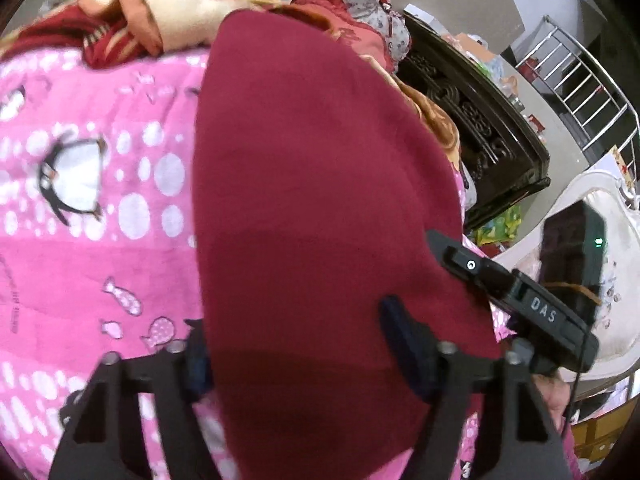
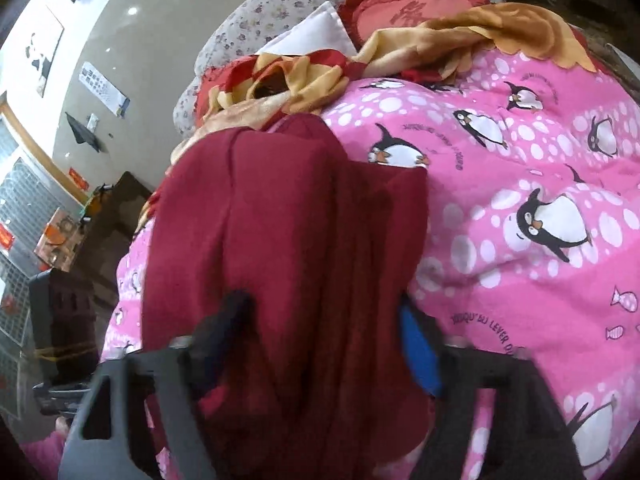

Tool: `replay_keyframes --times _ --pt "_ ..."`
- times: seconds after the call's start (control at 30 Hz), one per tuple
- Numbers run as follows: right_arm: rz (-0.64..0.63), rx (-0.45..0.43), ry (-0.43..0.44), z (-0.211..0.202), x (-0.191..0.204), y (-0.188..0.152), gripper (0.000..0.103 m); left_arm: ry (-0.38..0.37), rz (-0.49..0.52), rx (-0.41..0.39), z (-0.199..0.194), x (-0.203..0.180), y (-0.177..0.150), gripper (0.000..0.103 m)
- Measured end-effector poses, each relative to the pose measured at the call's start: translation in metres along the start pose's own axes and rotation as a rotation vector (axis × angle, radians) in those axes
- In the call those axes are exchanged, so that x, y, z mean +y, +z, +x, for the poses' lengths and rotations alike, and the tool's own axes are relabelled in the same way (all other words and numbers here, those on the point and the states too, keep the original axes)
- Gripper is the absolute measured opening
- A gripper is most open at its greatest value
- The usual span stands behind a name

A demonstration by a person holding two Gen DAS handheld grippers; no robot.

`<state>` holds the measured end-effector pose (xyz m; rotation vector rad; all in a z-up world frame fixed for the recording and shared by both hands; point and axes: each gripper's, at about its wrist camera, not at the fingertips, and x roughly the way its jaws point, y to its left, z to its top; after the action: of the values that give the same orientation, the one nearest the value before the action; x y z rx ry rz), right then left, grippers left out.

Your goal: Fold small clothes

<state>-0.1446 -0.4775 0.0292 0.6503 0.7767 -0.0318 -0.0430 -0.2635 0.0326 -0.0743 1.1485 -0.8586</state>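
**Inspector A:** Presently, the dark red garment (image 1: 320, 200) lies on the pink penguin-print blanket (image 1: 100, 260) of a bed, its near end between the fingers of both tools. Left claw (image 1: 296, 344): half open, cloth between the fingers; whether the pads pinch it, I cannot tell. Right claw (image 2: 324, 332): likewise partly open, bunched cloth filling the gap, grip unconfirmed.

**Inspector B:** Handling?

**Inspector A:** In my judgement soft, light and limp. It drapes and creases freely and will sag wherever unsupported. It is best taken at the near hem corners, one claw to each, so the edge stays taut for the fold.

**Inspector B:** Differences between the views?

**Inspector A:** The left wrist view shows the cloth as a smooth broad panel, with the right tool's body at its edge and dark carved furniture (image 1: 480, 120) beyond. The right wrist view alone shows lengthwise folds in the garment, and the heap of red-and-gold fabric (image 2: 360, 60) behind it.
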Motion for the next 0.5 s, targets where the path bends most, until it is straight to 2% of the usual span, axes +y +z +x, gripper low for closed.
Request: replay_keyframes --times 0.07,0.13,0.23,0.33,0.43,0.5 --pt "-0.021 -0.024 -0.024 -0.016 0.011 0.000 0.030 0.003 0.024 0.000 -0.013 -0.007 -0.001 0.046" --pt "-0.034 -0.033 0.000 -0.030 0.022 0.000 0.028 -0.008 0.032 0.007 -0.034 -0.010 -0.006 0.042" --pt "-0.048 -0.021 0.033 -0.051 0.041 -0.004 0.028 -0.011 0.046 0.022 -0.069 -0.012 -0.018 0.042" --pt "-0.054 0.028 0.084 -0.064 0.059 -0.019 0.028 0.003 0.041 0.051 -0.099 -0.006 -0.041 0.044" --pt "-0.046 0.112 0.097 -0.057 0.068 -0.045 0.030 0.044 0.013 0.104 -0.101 0.007 -0.069 0.047" --pt "-0.057 0.149 0.037 -0.041 0.067 -0.065 0.036 0.099 -0.013 0.133 -0.089 0.020 -0.085 0.057"
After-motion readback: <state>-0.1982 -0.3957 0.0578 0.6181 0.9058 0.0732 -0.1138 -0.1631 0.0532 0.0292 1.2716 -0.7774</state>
